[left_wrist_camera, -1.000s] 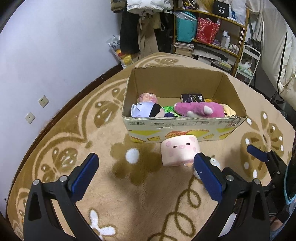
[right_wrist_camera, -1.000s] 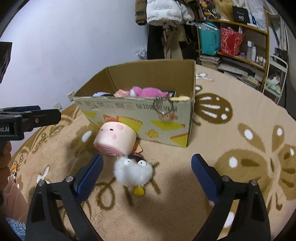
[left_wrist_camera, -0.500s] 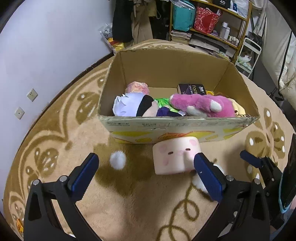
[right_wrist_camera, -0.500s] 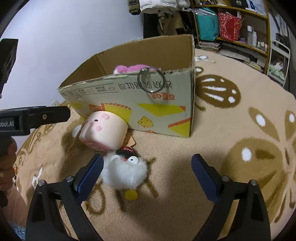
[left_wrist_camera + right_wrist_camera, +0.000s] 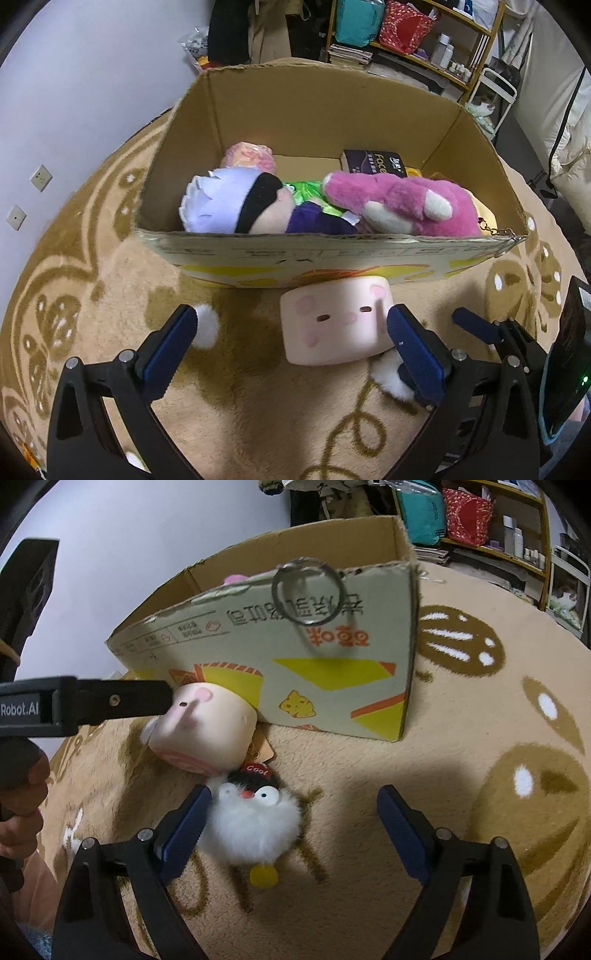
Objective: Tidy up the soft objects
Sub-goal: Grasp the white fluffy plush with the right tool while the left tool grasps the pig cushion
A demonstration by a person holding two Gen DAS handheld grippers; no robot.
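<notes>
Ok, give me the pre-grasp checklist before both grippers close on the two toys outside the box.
1. Left gripper open: ok.
2. Pink pig cushion centred between its fingers: not ok, it sits against the right finger.
3. Right gripper open: ok.
4. White fluffy penguin centred: not ok, it hugs the left finger.
5. Cardboard box has room: cannot tell.
6. Cushion free of the box wall: not ok, it leans on it.

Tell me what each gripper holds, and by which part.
Nothing. Left gripper open around the pig cushion; right gripper open beside the penguin.
</notes>
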